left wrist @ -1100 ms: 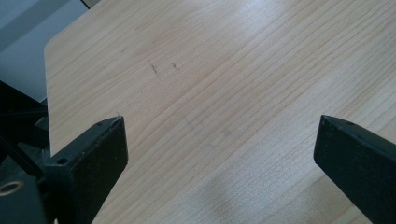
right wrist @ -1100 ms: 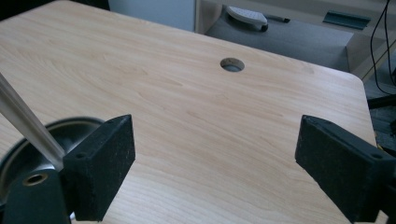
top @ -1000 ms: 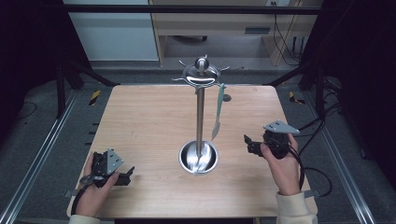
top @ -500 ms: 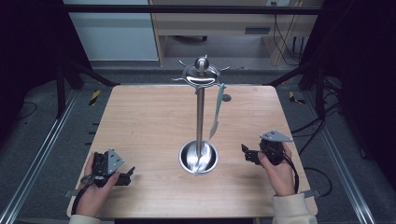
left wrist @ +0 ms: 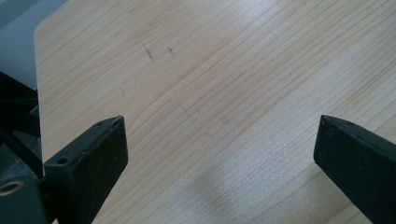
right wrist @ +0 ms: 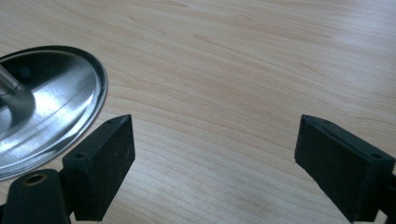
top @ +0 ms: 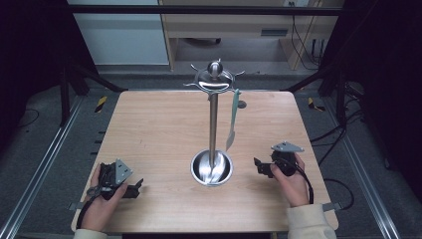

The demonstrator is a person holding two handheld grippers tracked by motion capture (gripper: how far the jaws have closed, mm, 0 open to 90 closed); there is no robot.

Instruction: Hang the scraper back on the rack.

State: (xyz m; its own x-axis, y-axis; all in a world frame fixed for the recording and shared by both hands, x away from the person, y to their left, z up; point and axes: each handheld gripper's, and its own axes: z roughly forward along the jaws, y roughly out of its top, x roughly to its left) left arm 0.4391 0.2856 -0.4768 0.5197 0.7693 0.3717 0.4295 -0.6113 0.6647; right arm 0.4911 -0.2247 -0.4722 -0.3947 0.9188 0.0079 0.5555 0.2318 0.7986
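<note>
The right gripper (top: 260,167) rests low over the wooden table (top: 149,134), jaws spread wide with nothing between them. Just off its jaws stands the metal stand (top: 213,124), its round dished base (right wrist: 44,109) lying near the gripper's own left jaw without touching it. A pale green utensil (top: 232,119) hangs from the stand's top ring, above and ahead of this gripper. The left gripper (top: 135,186) sits well apart on the stand's far side, jaws likewise wide, over bare wood.
</note>
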